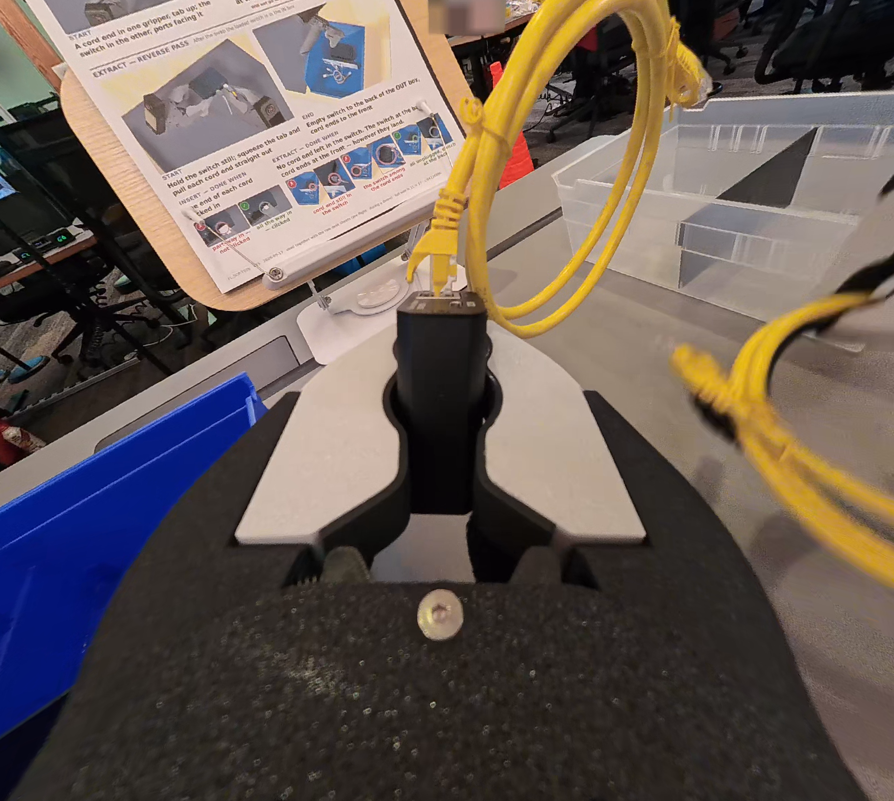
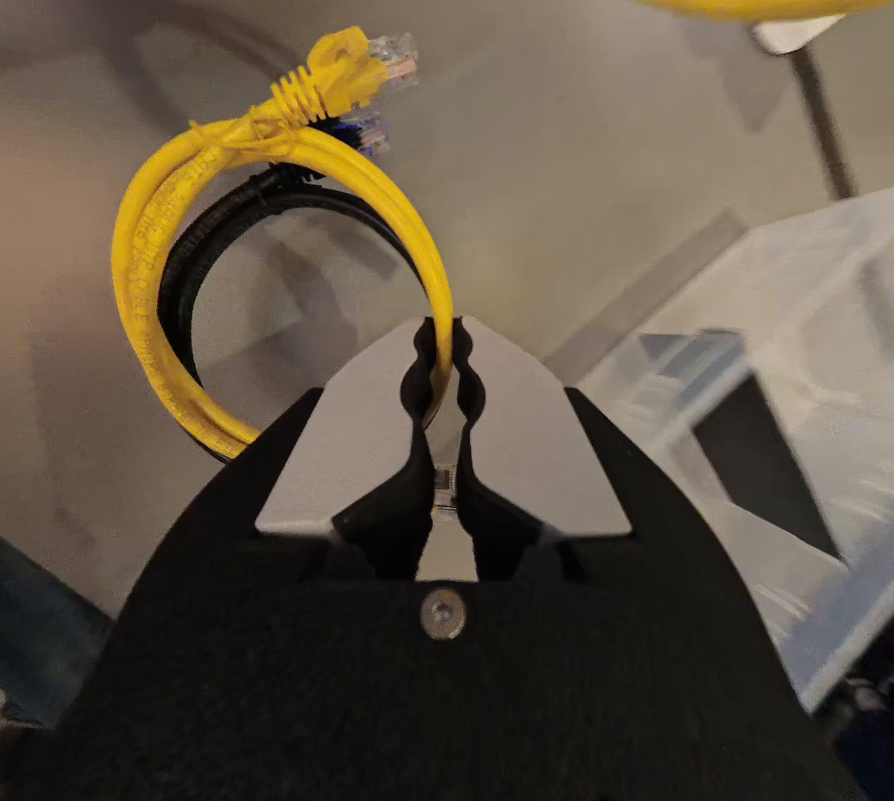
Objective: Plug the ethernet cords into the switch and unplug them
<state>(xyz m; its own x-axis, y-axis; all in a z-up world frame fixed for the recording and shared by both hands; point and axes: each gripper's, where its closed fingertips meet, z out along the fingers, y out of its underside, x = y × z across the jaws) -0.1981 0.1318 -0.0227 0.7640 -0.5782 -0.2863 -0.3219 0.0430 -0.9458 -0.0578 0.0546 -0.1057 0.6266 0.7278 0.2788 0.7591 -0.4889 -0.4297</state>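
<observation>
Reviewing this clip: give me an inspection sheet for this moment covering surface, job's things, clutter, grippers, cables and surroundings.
Surface: grey table, bare between items.
Job's things: black switch upright, one yellow plug seated in its top.
Clutter: blue bin; clear divided tray; instruction sheet on stand.
Grippers: left gripper clamps the switch; right gripper pinches a yellow cord.
Cables: plugged coil hangs free; black cord rides with the right's yellow coil.
Surroundings: office chairs, desks, orange cone.
</observation>
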